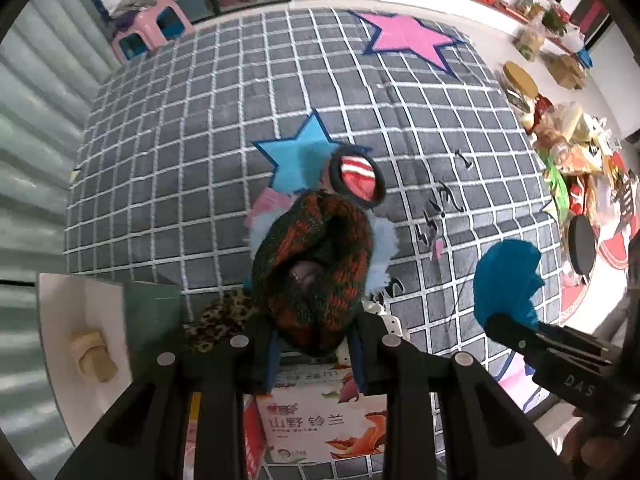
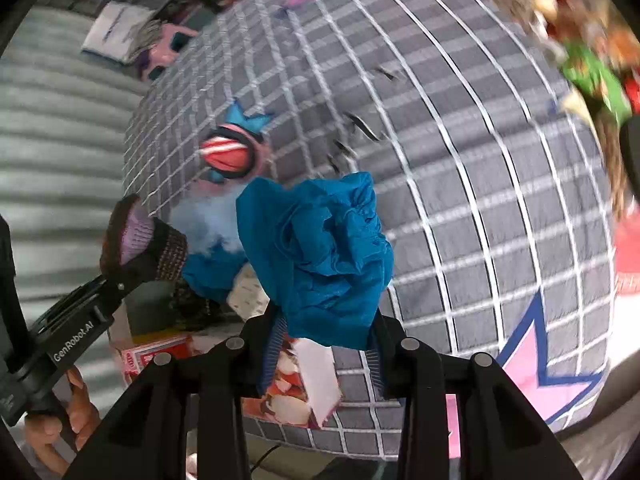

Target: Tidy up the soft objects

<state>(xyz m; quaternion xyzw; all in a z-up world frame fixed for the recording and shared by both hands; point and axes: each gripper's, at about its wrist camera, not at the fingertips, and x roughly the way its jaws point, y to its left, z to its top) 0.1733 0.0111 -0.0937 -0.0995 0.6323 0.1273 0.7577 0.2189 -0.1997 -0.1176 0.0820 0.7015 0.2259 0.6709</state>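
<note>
My left gripper (image 1: pixel 314 338) is shut on a knitted green-and-orange hat (image 1: pixel 316 264) and holds it above the grey checked rug (image 1: pixel 200 128). My right gripper (image 2: pixel 326 330) is shut on a crumpled blue cloth (image 2: pixel 324 256); the cloth also shows in the left wrist view (image 1: pixel 506 280). A red-and-white striped sock bundle with a dark rim (image 1: pixel 358 178) lies on the rug by the blue star (image 1: pixel 298 152). A light blue fluffy item (image 1: pixel 382 248) sits behind the hat. A leopard-print cloth (image 1: pixel 222 318) lies below left.
A printed cardboard box (image 1: pixel 316 420) sits under my left gripper. A white board with a beige object (image 1: pixel 92 354) is at the left. A pink stool (image 1: pixel 148 28) stands at the rug's far corner. Cluttered packages (image 1: pixel 572 148) line the right side.
</note>
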